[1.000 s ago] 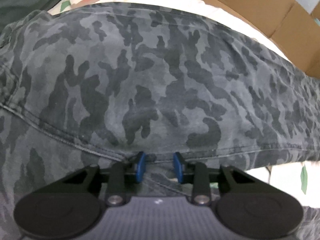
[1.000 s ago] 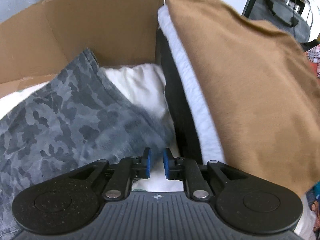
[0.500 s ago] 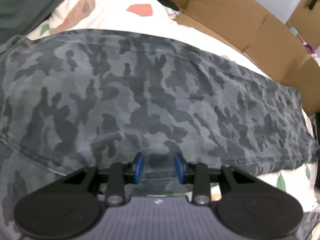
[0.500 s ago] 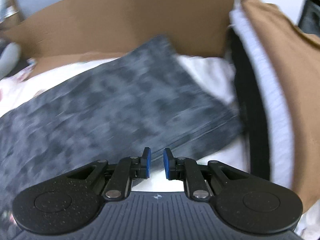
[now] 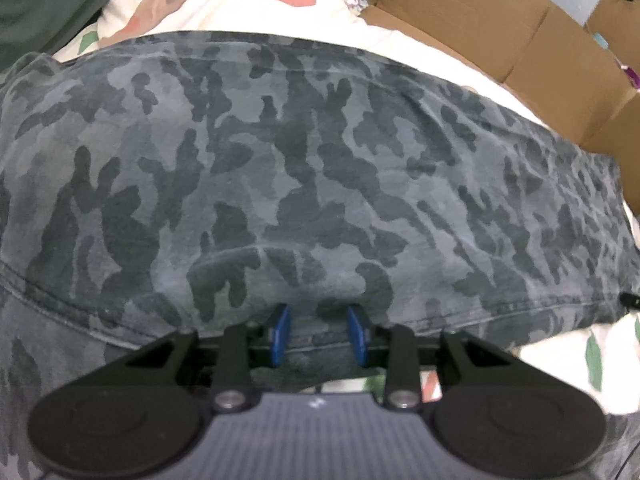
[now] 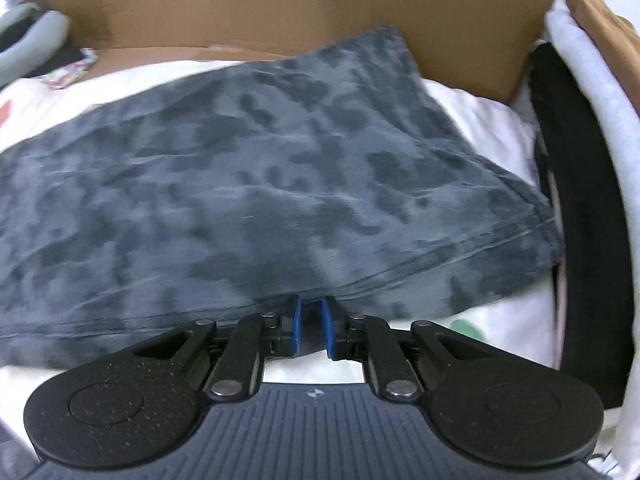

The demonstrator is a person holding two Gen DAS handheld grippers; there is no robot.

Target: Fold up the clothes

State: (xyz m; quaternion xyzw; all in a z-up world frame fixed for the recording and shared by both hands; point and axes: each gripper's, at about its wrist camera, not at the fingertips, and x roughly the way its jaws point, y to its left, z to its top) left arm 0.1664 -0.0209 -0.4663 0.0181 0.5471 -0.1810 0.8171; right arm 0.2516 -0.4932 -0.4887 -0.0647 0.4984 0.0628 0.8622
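Spread across a white bed sheet (image 5: 420,52) printed with coloured shapes lies a grey camouflage garment (image 5: 304,168), folded into a broad flat band that fills most of both wrist views. Seen from the left wrist, the left tongs (image 5: 319,334) point steeply down at the garment's near stitched hem, their blue pads set moderately apart and closing, with a bunched ridge of the hem between them; whether the pads already press the cloth cannot be told. From the right wrist, the right tongs (image 6: 312,328) sit at the near edge of the same garment (image 6: 260,184), blue pads only a narrow gap apart and opening, with the hem's edge reaching into the gap at their tips, the picture there too blurred to show a firm pinch. The garment's far edge runs close to a brown cardboard box wall (image 6: 304,4) that stands along the back of the bed, leaving only a thin strip of sheet free. To the right, the garment's corner ends just beside a stack of folded clothes (image 6: 576,216), black, white and tan layers standing on edge, so little room remains on that side. Bare sheet (image 6: 508,320) shows in front of the right corner, near the right tongs. On the left, a dark green cloth (image 5: 48,4) borders the sheet's far corner.
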